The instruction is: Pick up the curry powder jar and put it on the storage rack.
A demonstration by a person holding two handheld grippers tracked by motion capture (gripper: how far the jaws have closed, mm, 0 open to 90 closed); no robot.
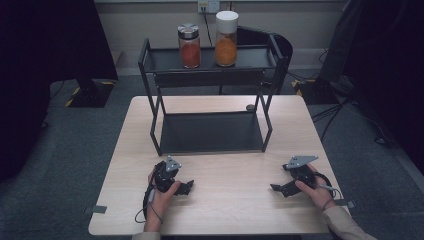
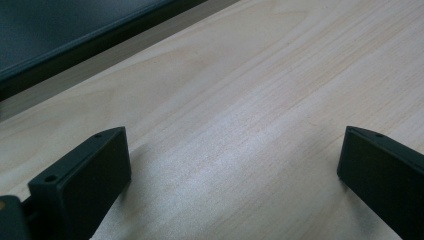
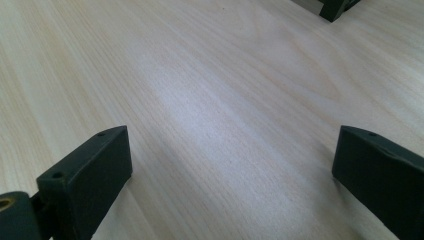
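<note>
Fingers [image 2: 80,185] of both the left gripper [image 1: 184,188] and right gripper [image 1: 278,189] stand wide and empty, resting on the worktop [image 1: 225,195]. Nothing looks started; the next move is probably a reach up to the spice jars [image 1: 189,46] on the rack [image 1: 210,75].

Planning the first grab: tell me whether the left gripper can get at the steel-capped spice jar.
Probably yes: the left gripper lies open on the table, and the steel-capped spice jar stands at the rack's open top shelf front.

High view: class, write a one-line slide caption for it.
Two open grippers, left and right, rest on the wooden table before a black rack bearing two spice jars.
</note>
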